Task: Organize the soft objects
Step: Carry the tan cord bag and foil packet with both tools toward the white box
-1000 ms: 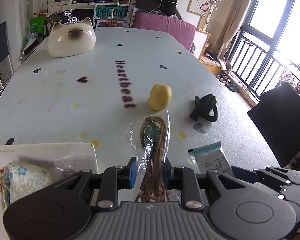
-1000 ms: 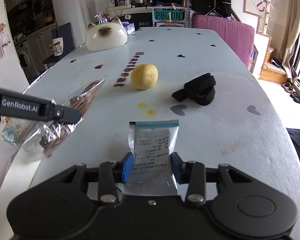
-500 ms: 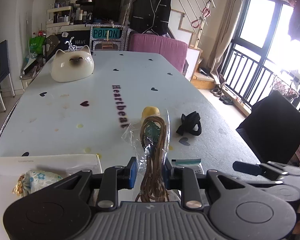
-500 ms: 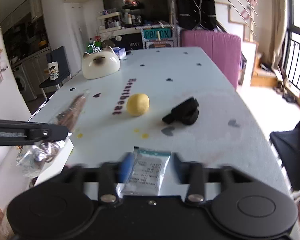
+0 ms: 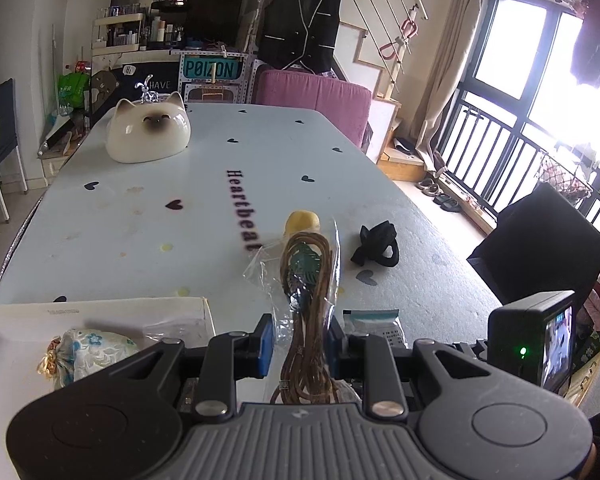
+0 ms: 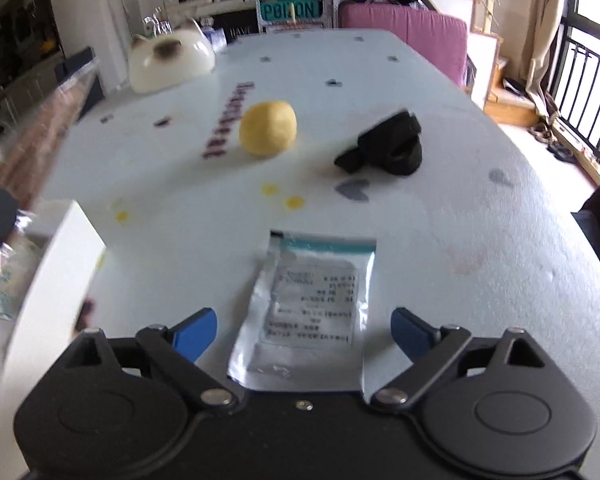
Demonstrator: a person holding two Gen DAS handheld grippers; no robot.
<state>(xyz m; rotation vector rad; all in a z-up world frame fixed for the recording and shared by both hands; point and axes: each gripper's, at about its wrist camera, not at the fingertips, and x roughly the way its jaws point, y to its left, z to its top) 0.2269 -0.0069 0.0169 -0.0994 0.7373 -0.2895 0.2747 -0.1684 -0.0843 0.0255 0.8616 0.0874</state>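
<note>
My left gripper [image 5: 300, 344] is shut on a clear bag of coiled brown cord [image 5: 306, 280] and holds it above the table, beside a white box [image 5: 100, 312]. My right gripper [image 6: 304, 330] has its jaws opening wide. A silver labelled packet [image 6: 312, 308] lies flat on the table between its blue pads [image 6: 194, 332], which do not touch it. A yellow soft ball [image 6: 268, 128] and a black fabric strap [image 6: 388, 146] lie farther out on the table.
The white box [image 6: 60, 264] at the near left holds a floral pouch [image 5: 88, 352]. A cat-shaped ceramic dome [image 5: 148, 134] stands at the far left of the table. A black chair [image 5: 540, 240] is off the right edge, and a pink bench [image 5: 312, 92] stands at the far end.
The right jaws have spread off the silver packet, which now lies loose on the table. The left gripper rose with the cord bag, then held still.
</note>
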